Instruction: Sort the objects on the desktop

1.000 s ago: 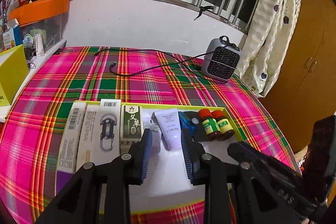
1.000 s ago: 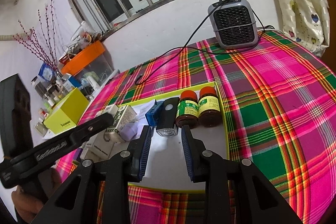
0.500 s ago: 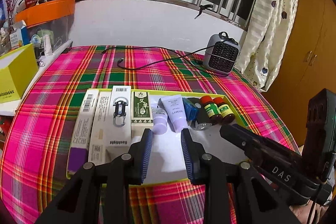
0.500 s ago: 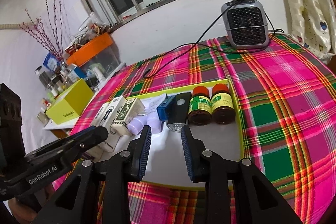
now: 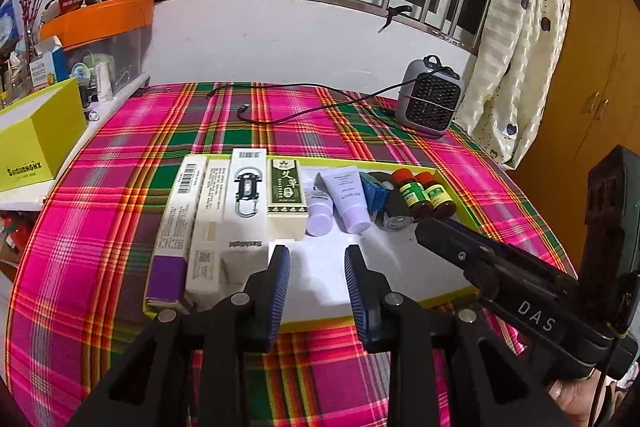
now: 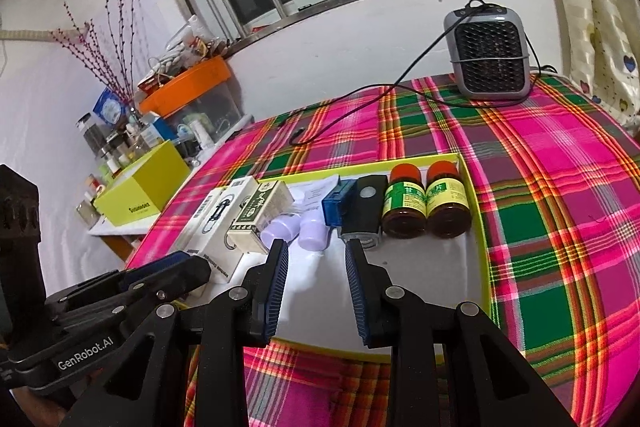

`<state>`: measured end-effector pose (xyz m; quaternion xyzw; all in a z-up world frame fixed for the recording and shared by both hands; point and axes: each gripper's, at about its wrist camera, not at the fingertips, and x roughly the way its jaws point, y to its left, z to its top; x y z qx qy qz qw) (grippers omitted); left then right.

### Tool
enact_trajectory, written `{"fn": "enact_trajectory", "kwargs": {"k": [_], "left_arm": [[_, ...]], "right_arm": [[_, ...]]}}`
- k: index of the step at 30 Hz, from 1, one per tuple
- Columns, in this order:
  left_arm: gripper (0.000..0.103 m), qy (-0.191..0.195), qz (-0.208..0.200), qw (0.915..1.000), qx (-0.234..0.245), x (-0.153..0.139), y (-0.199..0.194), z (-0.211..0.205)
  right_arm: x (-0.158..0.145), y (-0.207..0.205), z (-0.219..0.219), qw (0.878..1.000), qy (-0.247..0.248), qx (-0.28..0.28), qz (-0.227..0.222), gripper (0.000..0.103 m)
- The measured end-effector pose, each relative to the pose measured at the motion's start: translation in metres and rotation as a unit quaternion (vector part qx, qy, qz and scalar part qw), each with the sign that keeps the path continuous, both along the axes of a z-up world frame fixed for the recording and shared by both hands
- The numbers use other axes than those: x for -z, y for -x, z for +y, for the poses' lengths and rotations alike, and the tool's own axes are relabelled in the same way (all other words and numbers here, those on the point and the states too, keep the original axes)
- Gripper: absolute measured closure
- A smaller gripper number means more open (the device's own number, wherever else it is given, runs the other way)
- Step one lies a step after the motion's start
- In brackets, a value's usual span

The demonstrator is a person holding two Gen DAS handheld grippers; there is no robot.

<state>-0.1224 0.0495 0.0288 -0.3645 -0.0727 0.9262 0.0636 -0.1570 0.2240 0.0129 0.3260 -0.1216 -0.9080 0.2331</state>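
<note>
A yellow-rimmed white tray [image 5: 400, 291] [image 6: 482, 251] lies on the plaid cloth. In it, left to right, lie three long boxes [image 5: 208, 223], a green herbal box [image 5: 286, 195] [image 6: 260, 213], two lilac tubes [image 5: 346, 197] [image 6: 310, 233], a blue box [image 5: 374, 191] [image 6: 336, 205], a black device [image 5: 394, 213] [image 6: 362, 211] and two red-capped bottles [image 5: 424, 193] [image 6: 424, 203]. My left gripper [image 5: 317, 257] is open and empty above the tray's bare near part. My right gripper [image 6: 316, 251] is open and empty, just short of the tubes and the black device.
A grey heater [image 5: 432, 103] [image 6: 490, 55] with a black cable [image 5: 304, 111] stands at the table's back right. A yellow box [image 5: 36, 143] and an orange-lidded bin [image 5: 100, 35] sit on a shelf at the left. A curtain [image 5: 516, 39] hangs at the right.
Both grippers have drawn back and up from the tray; the objects look farther away. Both stay open and nothing in the tray has moved.
</note>
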Motion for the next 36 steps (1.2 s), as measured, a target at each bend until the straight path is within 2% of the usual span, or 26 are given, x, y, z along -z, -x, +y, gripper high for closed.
{"fn": "enact_trajectory", "kwargs": {"k": [7, 19, 36], "left_arm": [[0.074, 0.009, 0.008, 0.9999, -0.004, -0.003, -0.012, -0.003], [0.074, 0.018, 0.011, 0.9998, 0.005, -0.003, -0.029, 0.000], [0.071, 0.048, 0.031, 0.9983, -0.011, -0.011, -0.054, 0.001]], "right_arm": [[-0.002, -0.008, -0.003, 1.000, -0.007, 0.000, 0.003, 0.071], [-0.014, -0.041, 0.002, 0.999, -0.046, -0.001, 0.017, 0.071], [-0.022, -0.073, -0.005, 0.995, -0.094, -0.023, 0.031, 0.068]]}}
